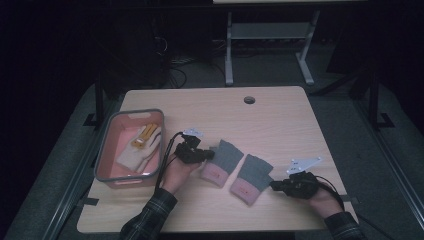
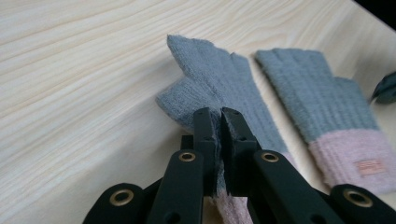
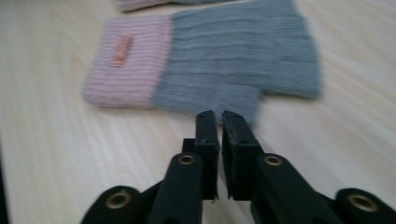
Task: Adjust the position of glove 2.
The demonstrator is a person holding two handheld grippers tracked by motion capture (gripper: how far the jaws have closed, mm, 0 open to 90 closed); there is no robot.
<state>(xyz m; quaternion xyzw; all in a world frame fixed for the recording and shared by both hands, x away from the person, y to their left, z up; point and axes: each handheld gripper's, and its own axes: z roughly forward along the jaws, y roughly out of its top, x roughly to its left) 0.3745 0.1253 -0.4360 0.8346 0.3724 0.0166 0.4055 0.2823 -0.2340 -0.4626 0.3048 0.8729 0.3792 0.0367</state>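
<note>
Two grey-pink gloves (image 1: 239, 171) each bear an unreadable cuff label (image 3: 120, 50).

You are working in a dim room; only the table (image 1: 280, 115) catches light, its pale wood grain running across a top with rounded corners and a round cable hole (image 1: 249, 100) near the far edge. Grey floor (image 1: 350, 130) surrounds it. Beyond the far edge you can see the white legs and crossbar of another piece of furniture (image 1: 270, 40), with dark cables (image 1: 175, 65) lying on the floor to its left. Everything farther back is black.
</note>
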